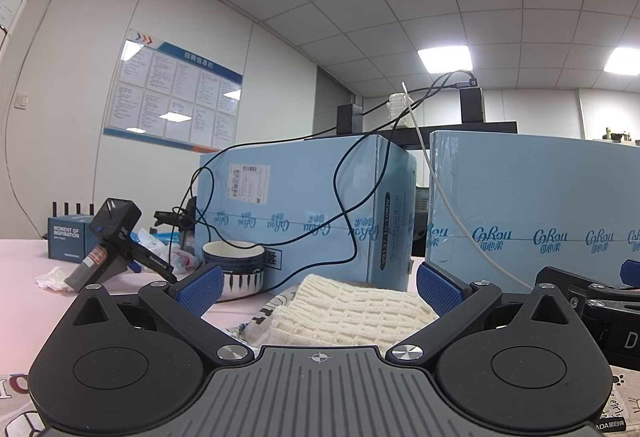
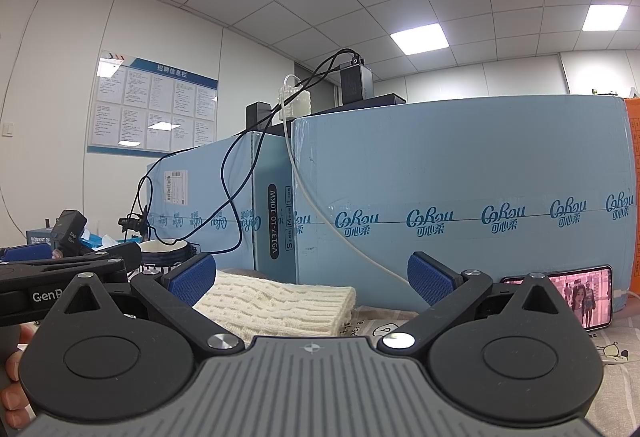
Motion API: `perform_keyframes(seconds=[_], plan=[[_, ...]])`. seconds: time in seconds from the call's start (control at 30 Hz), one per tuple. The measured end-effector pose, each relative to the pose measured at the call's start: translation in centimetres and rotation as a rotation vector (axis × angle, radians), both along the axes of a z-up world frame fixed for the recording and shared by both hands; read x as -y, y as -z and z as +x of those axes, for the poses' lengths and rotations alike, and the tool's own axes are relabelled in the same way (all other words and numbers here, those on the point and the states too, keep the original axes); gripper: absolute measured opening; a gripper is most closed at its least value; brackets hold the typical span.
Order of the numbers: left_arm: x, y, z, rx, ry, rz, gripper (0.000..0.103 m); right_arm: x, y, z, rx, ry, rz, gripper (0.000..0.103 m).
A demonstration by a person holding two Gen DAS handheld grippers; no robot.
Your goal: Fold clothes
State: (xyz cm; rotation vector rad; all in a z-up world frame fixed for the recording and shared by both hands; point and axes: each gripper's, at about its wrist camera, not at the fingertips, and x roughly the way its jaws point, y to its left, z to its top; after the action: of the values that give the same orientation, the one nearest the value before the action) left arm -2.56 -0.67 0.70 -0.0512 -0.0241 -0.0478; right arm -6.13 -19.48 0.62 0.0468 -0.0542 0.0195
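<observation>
A cream knitted garment (image 1: pixel 352 311) lies folded flat on a printed grey cloth (image 1: pixel 262 315) on the table. My left gripper (image 1: pixel 319 287) hovers low just in front of it, open, blue pads wide apart with nothing between them. In the right wrist view the same knit (image 2: pixel 280 303) sits ahead and slightly left. My right gripper (image 2: pixel 312 279) is open too, its left pad (image 2: pixel 192 275) near the knit's left end. The right gripper's body (image 1: pixel 592 301) shows at the right edge of the left wrist view, and the left gripper (image 2: pixel 60 273) at the left edge of the right wrist view.
Two large light-blue cartons (image 1: pixel 304 205) (image 2: pixel 460 209) stand close behind the knit, with black and white cables draped over them. A striped bowl (image 1: pixel 234 267), a handheld black device (image 1: pixel 116 241) and crumpled tissue sit left. A phone (image 2: pixel 580 297) leans against the right carton. A hand (image 2: pixel 16 369) holds a grip.
</observation>
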Motion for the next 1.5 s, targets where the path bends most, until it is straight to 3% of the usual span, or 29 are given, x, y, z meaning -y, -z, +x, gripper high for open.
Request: perform_keyframes(seconds=[0.5,0.8,1.03,1.5], plan=[[0.0,0.0,-0.1,0.002,0.001,-0.001,0.103,0.0,0.0,-0.1,0.006,0.001,0.000,0.103],[-0.5,-0.1,-0.4,0.013,0.028,-0.020,0.103,-0.3,-0.8,-1.4,0.076,0.031,-0.013,0.103],[-1.3,-0.4,-0.9,0.018,0.143,-0.091,0.103,-0.3,-2.5,-3.2,0.038,0.064,-0.010,0.103],[1.1,-1.5,-3.9,0.057,0.354,-0.028,0.103,3.8,-3.6,-12.2,-0.035,0.265,0.043,0.103]])
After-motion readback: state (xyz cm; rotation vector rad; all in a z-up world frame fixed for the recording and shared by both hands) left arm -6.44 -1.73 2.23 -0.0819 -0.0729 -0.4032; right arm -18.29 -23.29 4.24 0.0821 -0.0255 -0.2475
